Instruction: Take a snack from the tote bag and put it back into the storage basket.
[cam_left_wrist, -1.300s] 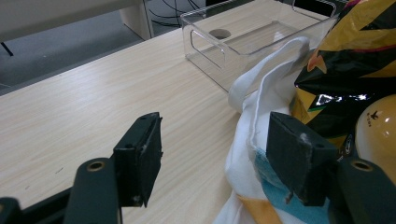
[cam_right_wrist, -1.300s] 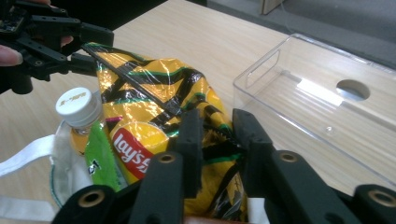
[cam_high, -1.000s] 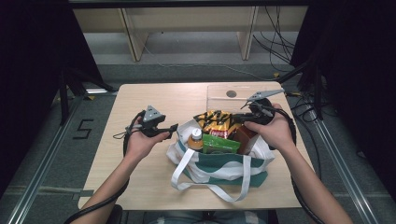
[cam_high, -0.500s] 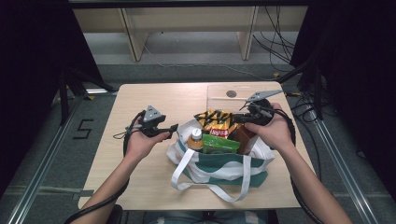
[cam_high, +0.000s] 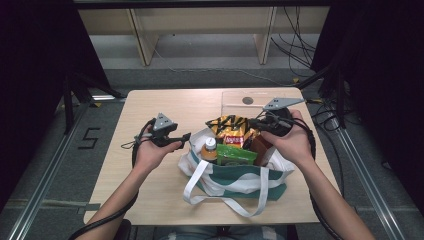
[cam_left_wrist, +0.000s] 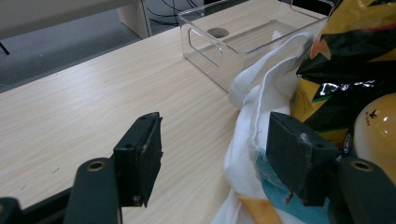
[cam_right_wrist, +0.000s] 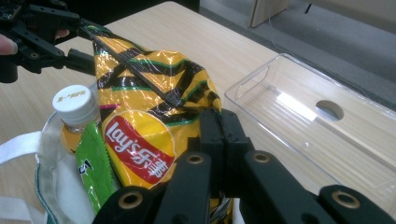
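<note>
Little has moved since the earlier frames: both hands sit where they were, and the right tool (cam_right_wrist: 219, 135) has finished closing its last bit onto the chip bag.

One pale wooden desk (cam_high: 165, 105) fills the middle of the high view. On it, at lower centre, lies one white cloth tote bag with a green band and white handles (cam_high: 235, 177). Toward the upper right of the desk stands one clear plastic bin with a round hole in its base (cam_high: 245, 100), just beside the tote.

Inside the tote are four things that can be counted: one yellow-and-black foil chip bag with a red logo (cam_right_wrist: 140, 116), standing at the centre of the right gripper view; one green packet (cam_high: 235, 155); one brown packet (cam_high: 261, 149) at its right; and one orange drink bottle with a white cap (cam_right_wrist: 72, 105).

The right tool has its jaws together, clamped on the right edge of the chip bag. The left tool (cam_left_wrist: 215, 154) has its jaws apart, one over bare desk, the other against the tote's white rim, holding nothing.
</note>
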